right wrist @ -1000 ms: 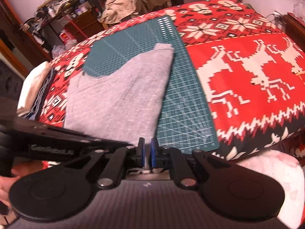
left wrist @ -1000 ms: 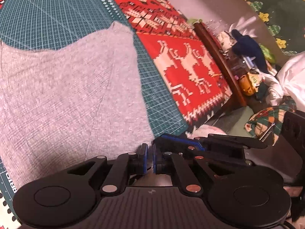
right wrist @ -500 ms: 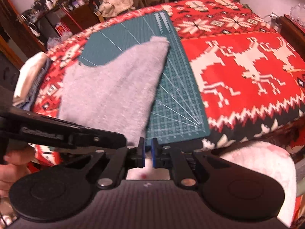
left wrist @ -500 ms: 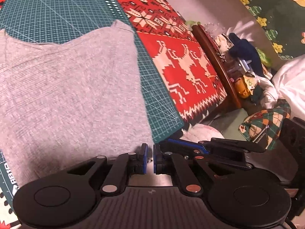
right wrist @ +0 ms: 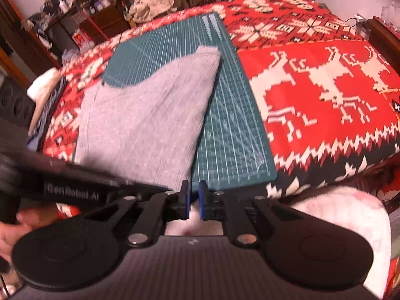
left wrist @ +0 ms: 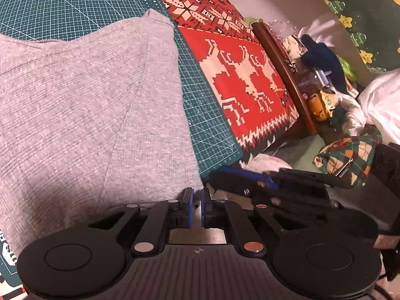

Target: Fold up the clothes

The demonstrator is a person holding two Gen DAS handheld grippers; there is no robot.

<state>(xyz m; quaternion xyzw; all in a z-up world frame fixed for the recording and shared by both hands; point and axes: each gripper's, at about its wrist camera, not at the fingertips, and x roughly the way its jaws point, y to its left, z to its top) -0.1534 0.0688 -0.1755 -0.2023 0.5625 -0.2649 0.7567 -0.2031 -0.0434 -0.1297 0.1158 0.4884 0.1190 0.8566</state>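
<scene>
A grey ribbed garment (left wrist: 82, 115) lies spread on the green cutting mat (left wrist: 205, 115), with a fold crease running down its right part. It also shows in the right wrist view (right wrist: 145, 122) on the mat (right wrist: 232, 135). My left gripper (left wrist: 196, 206) hovers at the garment's near right corner, jaws nearly together with a thin gap and nothing between them. My right gripper (right wrist: 192, 200) sits just off the mat's near edge, jaws likewise nearly together and empty. The left gripper's body (right wrist: 75, 190) crosses the right wrist view at lower left.
A red reindeer-pattern blanket (right wrist: 325, 95) covers the surface under the mat. A wooden rail (left wrist: 285, 77) with cluttered items lies beyond it. A white fluffy cloth (right wrist: 350, 215) is below the near edge. Folded clothes (right wrist: 42, 90) are stacked at the far left.
Both grippers have drawn back toward the near edge of the mat, staying shut and empty. The garment has not moved.
</scene>
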